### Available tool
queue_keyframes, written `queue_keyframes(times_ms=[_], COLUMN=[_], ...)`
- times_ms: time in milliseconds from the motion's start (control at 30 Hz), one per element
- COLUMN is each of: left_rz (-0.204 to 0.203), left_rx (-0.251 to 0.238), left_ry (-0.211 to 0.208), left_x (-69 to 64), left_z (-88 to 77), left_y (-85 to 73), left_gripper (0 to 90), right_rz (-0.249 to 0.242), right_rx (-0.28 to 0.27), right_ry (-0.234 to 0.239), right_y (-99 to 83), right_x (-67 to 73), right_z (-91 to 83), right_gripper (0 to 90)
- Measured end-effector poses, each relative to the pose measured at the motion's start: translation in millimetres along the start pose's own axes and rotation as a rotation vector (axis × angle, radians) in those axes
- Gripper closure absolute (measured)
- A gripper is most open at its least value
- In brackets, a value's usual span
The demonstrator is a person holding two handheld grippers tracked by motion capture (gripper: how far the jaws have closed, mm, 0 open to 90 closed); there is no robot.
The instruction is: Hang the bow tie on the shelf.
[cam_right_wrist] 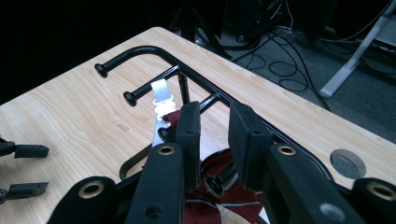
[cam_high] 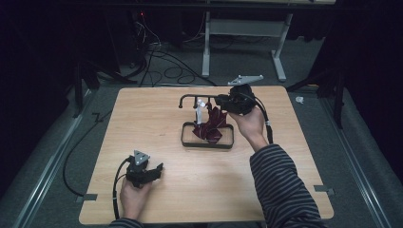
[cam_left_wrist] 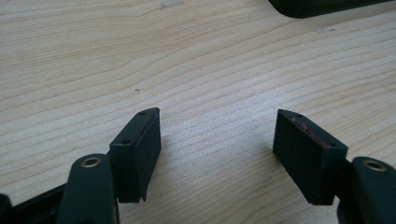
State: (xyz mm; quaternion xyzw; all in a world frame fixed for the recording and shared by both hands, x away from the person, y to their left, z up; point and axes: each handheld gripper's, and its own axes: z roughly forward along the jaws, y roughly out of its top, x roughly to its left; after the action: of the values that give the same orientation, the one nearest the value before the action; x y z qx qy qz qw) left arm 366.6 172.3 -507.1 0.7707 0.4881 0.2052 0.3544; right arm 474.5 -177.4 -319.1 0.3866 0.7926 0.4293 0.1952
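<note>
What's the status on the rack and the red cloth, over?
Left gripper open, resting on bare table. Right gripper open above dark red cloth, pads not pressing it. Cloth hangs on black rack. Nothing in the way.

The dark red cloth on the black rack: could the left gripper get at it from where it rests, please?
Probably yes. The left gripper sits open on the table, bare wood between it and the dark red cloth; the right gripper crowds the black rack.

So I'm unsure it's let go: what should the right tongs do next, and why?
Probably lift the right tongs back off the black rack. Their jaws stand apart with nothing pressed between them, and the dark red tie already hangs from the rack, so backing away shouldn't drag it.
</note>
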Motion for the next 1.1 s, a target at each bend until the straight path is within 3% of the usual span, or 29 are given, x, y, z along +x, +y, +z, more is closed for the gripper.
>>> queue_keyframes(times_ms=[567,1100], left_rz=[0.005,0.006], left_rx=[0.0,0.0], left_ry=[0.005,0.006], left_x=[-0.7,-0.9], left_z=[0.2,0.4], left_y=[0.1,0.1], left_gripper=[32.8,32.9], right_rz=[0.043,0.065], right_rx=[-0.038,-0.052], right_ry=[-0.007,-0.008], right_y=[-21.2,-34.8], right_x=[-14.8,-22.0], right_z=[-29.5,-44.2], right_gripper=[70.0,68.8])
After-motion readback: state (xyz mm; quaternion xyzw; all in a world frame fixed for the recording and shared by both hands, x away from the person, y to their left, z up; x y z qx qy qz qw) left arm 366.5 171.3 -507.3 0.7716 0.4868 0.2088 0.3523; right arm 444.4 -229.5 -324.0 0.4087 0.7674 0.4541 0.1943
